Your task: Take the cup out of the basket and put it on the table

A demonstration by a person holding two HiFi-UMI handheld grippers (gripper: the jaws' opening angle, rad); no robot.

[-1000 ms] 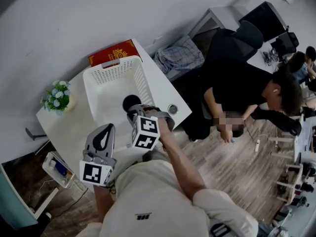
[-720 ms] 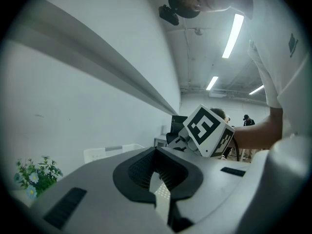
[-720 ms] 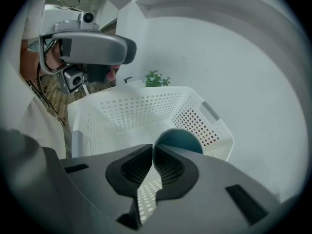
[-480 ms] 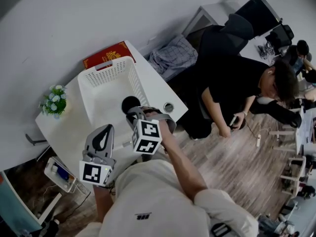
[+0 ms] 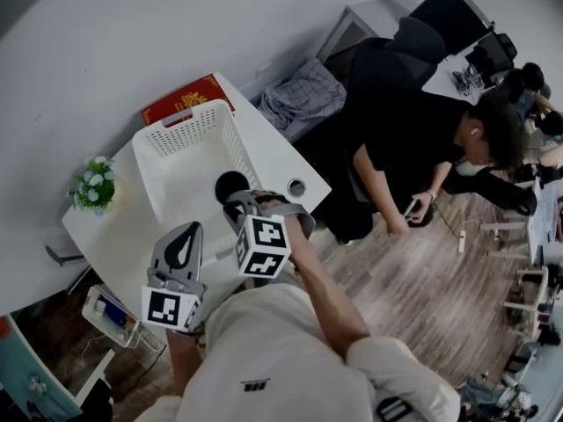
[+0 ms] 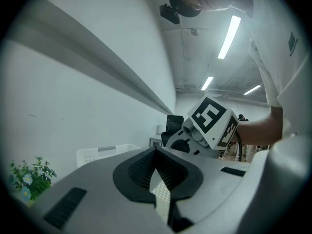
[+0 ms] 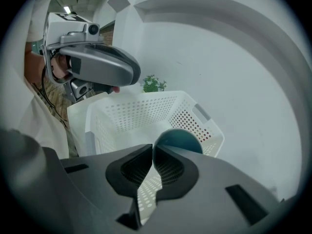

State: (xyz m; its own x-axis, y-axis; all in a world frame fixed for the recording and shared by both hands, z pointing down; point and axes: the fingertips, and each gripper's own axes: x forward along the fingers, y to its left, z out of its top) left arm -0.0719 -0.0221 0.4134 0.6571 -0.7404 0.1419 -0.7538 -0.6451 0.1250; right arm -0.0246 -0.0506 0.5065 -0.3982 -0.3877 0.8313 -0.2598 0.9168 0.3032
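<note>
A dark teal cup point(image 5: 230, 183) sits inside the white perforated basket point(image 5: 176, 134), close to its right wall. My right gripper point(image 5: 238, 203) reaches over the basket's near edge, shut on the cup's rim. In the right gripper view the cup point(image 7: 181, 138) shows just past the pinched jaw tips of that gripper point(image 7: 152, 150), with the basket point(image 7: 146, 106) behind. My left gripper point(image 5: 187, 233) hovers over the white table point(image 5: 273, 161) in front of the basket. It is shut and holds nothing point(image 6: 156, 152).
A red book point(image 5: 180, 99) lies behind the basket. A small flower pot point(image 5: 92, 185) stands at the table's left. A small round metal object point(image 5: 296, 187) lies near the right edge. A person in black point(image 5: 413, 139) stands beyond that edge.
The head view has drifted slightly, so the table sits a little further left. Both grippers and the cup hold their places. The person in black has straightened up.
</note>
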